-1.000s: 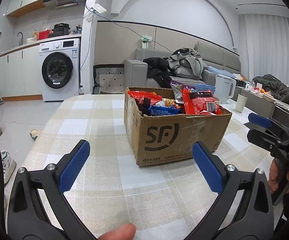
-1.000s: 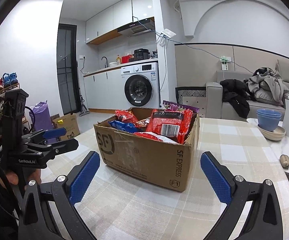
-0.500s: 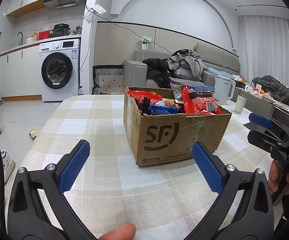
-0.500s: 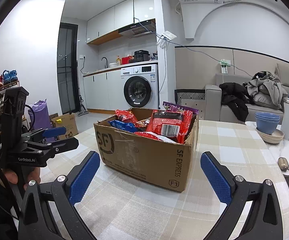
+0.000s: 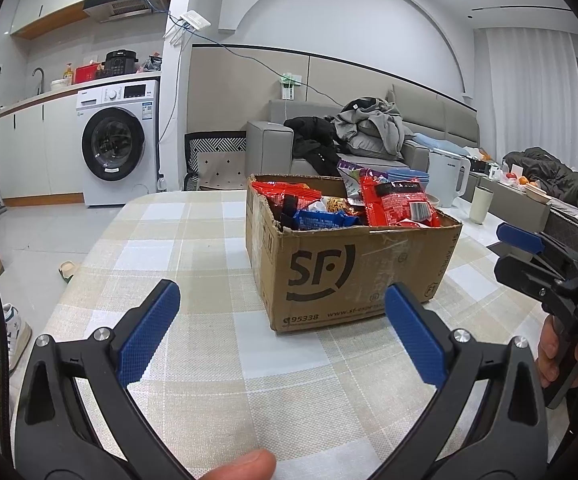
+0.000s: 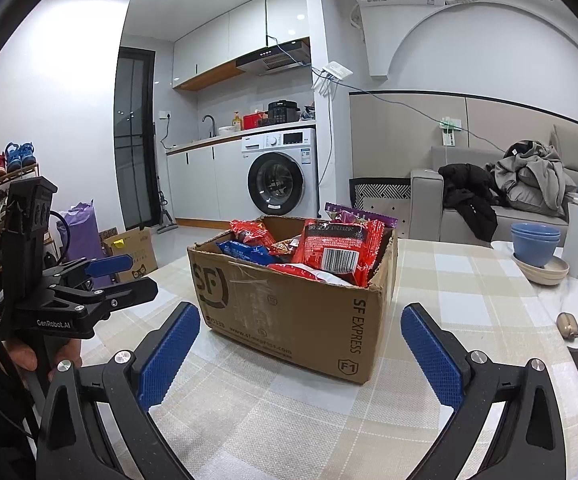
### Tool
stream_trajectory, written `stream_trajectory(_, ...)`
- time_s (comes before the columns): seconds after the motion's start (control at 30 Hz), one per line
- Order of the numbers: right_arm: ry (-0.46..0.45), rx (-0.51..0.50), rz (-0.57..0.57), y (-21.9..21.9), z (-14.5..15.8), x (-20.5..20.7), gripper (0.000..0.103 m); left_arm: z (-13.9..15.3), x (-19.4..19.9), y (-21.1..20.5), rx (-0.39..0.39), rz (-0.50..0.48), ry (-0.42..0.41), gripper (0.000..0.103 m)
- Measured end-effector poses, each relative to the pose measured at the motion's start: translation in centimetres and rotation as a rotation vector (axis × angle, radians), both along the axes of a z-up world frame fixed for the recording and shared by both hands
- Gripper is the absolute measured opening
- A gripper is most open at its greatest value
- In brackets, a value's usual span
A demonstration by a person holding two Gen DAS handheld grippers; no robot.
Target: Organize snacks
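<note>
Two black hand-held grippers with blue ribbed pads hover low over a beige-and-white checked worktop (image 5: 193, 240), both with fingers spread wide apart and nothing between them. The left hand-held gripper (image 5: 283, 308) fills the bottom of its own view; the right hand-held gripper (image 6: 299, 330) does the same in its view, each angled toward one near corner of the box, seemingly to keep it squarely in sight.

Just beyond them, at frame centre, stands an open brown cardboard shipping box printed "SF" (image 5: 353, 268), heaped with crinkly snack packets (image 6: 289, 250) in red, blue and purple foil; one large red packet (image 5: 399, 204) stands upright above the rim. No packets show on the cloth outside the box, a scene that fits snacks gathered in as readily as snacks waiting to be sorted out.

Farther back, a white front-loading washing machine (image 5: 119, 144) sits at left.
</note>
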State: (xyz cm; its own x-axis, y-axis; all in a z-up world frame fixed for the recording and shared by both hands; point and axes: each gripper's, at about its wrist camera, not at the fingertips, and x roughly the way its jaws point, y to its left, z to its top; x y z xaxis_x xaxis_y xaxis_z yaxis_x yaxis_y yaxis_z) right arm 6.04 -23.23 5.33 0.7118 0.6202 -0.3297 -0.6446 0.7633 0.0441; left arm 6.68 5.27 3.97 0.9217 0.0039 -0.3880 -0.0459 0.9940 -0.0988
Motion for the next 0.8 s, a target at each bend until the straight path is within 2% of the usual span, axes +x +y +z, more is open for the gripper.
stream_trajectory(0.8,0.003,-0.001,-0.002,-0.13,0.0,-0.06,0.103,-0.07,0.06,0.03,0.001,0.001,0.005,0.102)
